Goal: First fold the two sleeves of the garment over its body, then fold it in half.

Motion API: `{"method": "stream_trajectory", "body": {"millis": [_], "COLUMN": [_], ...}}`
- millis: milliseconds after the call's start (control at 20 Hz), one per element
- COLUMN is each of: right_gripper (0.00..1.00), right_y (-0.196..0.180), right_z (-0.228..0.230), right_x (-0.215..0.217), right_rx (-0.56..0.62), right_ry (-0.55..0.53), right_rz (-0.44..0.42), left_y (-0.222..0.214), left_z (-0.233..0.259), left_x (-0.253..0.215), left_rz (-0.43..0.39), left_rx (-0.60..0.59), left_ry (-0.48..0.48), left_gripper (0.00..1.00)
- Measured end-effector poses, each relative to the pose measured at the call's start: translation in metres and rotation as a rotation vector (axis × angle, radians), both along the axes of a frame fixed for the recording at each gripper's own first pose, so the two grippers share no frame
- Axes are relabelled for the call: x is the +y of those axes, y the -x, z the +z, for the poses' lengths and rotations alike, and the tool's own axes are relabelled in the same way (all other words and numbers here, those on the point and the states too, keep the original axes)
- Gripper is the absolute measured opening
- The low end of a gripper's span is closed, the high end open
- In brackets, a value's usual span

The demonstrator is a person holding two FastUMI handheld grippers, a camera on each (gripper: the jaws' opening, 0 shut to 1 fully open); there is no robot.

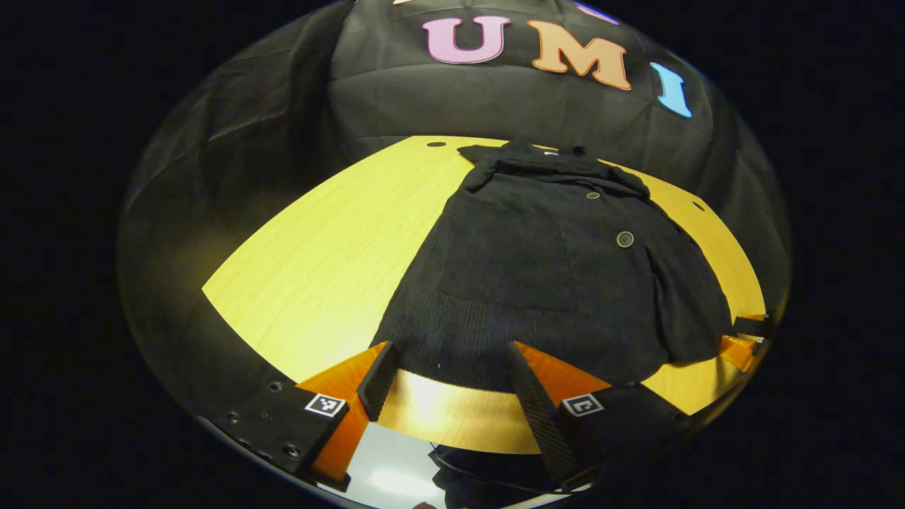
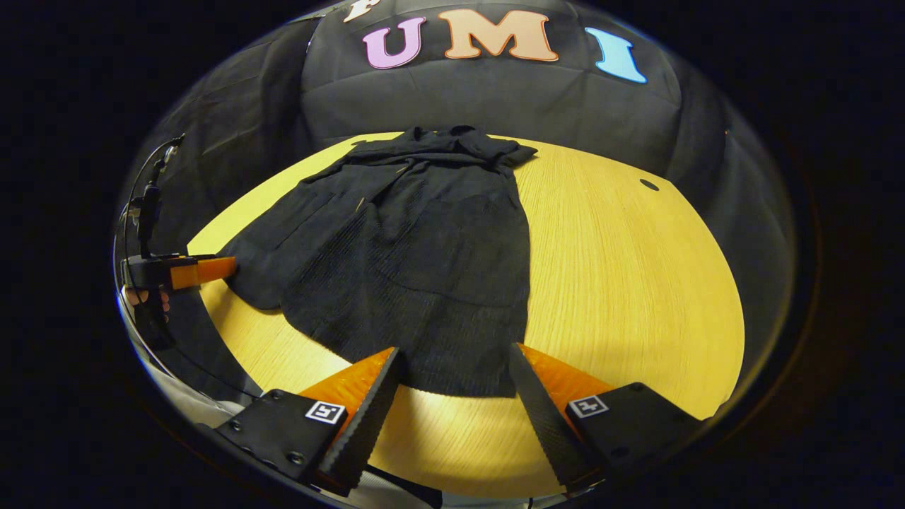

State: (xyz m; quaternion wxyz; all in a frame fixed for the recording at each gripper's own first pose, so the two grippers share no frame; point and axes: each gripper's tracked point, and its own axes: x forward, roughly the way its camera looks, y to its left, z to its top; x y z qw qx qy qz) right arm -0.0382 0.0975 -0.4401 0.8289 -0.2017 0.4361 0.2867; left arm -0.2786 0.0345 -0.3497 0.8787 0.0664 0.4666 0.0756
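Observation:
A black corduroy garment [image 1: 537, 268] with buttons lies flat on the yellow wooden table [image 1: 318, 268], collar far, hem near. In the left gripper view a sleeve [image 1: 689, 304] lies along its right side. My left gripper [image 1: 449, 350] is open, its fingertips at the hem, cloth showing between them. In the right gripper view the garment [image 2: 424, 254] has a folded part [image 2: 283, 240] on its left. My right gripper [image 2: 456, 353] is open at the hem's near edge. The left gripper [image 2: 191, 271], held by a hand [image 2: 145, 300], points at the folded part's end.
The table [image 2: 636, 283] has bare wood on the right in the right gripper view and on the left in the left gripper view. Small dark holes [image 1: 436, 144] [image 2: 649, 185] mark its far part. The black cloth wall stands behind.

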Motion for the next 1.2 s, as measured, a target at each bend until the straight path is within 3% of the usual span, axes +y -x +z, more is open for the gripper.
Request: {"method": "stream_trajectory", "body": {"millis": [100,150,200,250,300,350,400,500,650,800,950,1200], "right_gripper": [0.78,0.65,0.58,0.47,0.36,0.25,0.23,0.17,0.13,0.13,0.13,0.13], "right_y": [0.003,0.006,0.008,0.009,0.009,0.008,0.006,0.004,0.000,-0.022,-0.053,-0.123], "right_z": [-0.001,-0.001,0.000,-0.001,-0.001,-0.002,-0.003,-0.001,0.008,0.028,0.053,0.101], "right_x": [0.009,0.012,0.015,0.019,0.021,0.023,0.026,0.028,0.028,0.041,0.061,0.100], "right_rx": [0.007,0.010,0.014,0.020,0.030,0.041,0.053,0.070,0.067,0.032,-0.016,-0.137], "right_ry": [0.002,0.006,0.006,0.004,0.000,-0.006,-0.011,-0.022,-0.042,-0.078,-0.123,-0.163], "right_rz": [0.014,0.021,0.030,0.031,0.031,0.027,0.026,0.020,0.024,0.045,0.053,0.077], "left_y": [-0.002,-0.002,-0.002,-0.001,0.000,0.000,-0.003,-0.007,-0.013,-0.029,-0.070,-0.164], "left_z": [-0.003,-0.006,-0.006,-0.007,-0.007,-0.008,-0.009,-0.012,-0.011,-0.001,0.021,0.059], "left_x": [-0.007,-0.011,-0.014,-0.019,-0.023,-0.028,-0.030,-0.032,-0.034,-0.039,-0.044,-0.061], "left_rz": [-0.013,-0.015,-0.019,-0.024,-0.032,-0.042,-0.050,-0.073,-0.096,-0.018,0.013,-0.027], "left_rx": [0.005,0.011,0.007,0.008,0.007,0.011,0.015,0.038,0.068,0.054,-0.023,-0.141], "left_ry": [0.000,-0.001,-0.004,-0.007,-0.014,-0.024,-0.040,-0.087,-0.107,-0.026,0.008,0.052], "left_gripper": [0.84,0.78,0.65,0.58,0.39,0.30,0.14,0.02,0.00,0.00,0.00,0.00]}}
